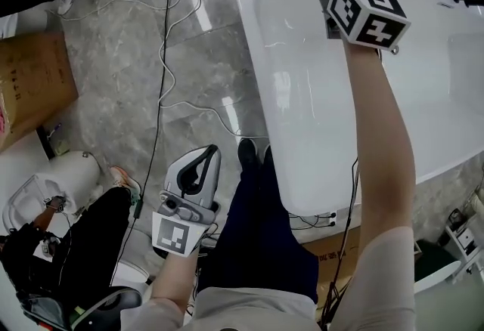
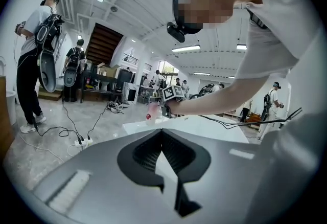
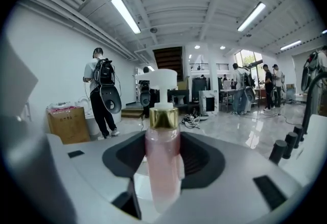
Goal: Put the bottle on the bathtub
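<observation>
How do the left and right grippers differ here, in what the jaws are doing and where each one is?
The right gripper is shut on the pink bottle, which stands upright between its jaws. The left gripper is shut with nothing between its jaws. The right gripper is stretched out over the white bathtub, while the left gripper is off the tub, low beside the person's leg and over the floor. Both have grey jaws and a marker cube.
</observation>
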Demonstrator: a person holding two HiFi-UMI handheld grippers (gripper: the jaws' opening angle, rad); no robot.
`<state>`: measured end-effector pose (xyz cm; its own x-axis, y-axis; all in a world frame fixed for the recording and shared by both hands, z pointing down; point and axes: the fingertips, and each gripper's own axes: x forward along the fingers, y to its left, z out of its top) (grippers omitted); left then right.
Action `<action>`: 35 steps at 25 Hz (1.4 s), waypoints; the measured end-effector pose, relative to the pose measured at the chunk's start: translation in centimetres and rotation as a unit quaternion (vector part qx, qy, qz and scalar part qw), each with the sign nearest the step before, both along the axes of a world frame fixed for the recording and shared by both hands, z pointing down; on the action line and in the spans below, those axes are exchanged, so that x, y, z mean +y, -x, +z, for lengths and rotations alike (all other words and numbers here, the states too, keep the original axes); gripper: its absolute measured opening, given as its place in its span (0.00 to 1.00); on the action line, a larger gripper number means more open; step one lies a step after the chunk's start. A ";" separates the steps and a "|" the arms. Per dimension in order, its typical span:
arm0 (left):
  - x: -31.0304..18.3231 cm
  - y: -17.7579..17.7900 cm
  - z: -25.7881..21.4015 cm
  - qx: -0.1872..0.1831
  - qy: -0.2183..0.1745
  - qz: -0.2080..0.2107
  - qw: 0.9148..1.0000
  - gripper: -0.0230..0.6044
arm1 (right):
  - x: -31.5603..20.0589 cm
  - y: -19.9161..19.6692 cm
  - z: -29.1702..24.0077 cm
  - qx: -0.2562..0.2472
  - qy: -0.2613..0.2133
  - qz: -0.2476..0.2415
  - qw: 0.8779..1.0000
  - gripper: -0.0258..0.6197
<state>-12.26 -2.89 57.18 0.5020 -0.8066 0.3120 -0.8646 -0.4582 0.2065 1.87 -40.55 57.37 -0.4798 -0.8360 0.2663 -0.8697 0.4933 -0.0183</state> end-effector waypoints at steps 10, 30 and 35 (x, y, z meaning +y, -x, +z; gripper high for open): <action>-1.4 0.9 -0.6 -0.015 -0.035 -0.008 0.999 0.05 | -1.4 1.1 0.5 0.000 -0.027 -0.004 1.000 0.36; -0.7 1.9 0.2 -0.039 -0.027 0.007 0.999 0.05 | -1.2 1.2 0.6 0.008 -0.005 0.009 1.000 0.36; -0.9 1.9 -0.1 -0.043 -0.031 0.008 0.999 0.05 | -1.2 1.2 0.0 0.005 -0.016 0.017 1.000 0.54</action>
<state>-14.11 -3.77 57.08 0.4887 -0.8179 0.3036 -0.8702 -0.4818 0.1029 0.71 -41.73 57.40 -0.4490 -0.8598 0.2433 -0.8857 0.4641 0.0056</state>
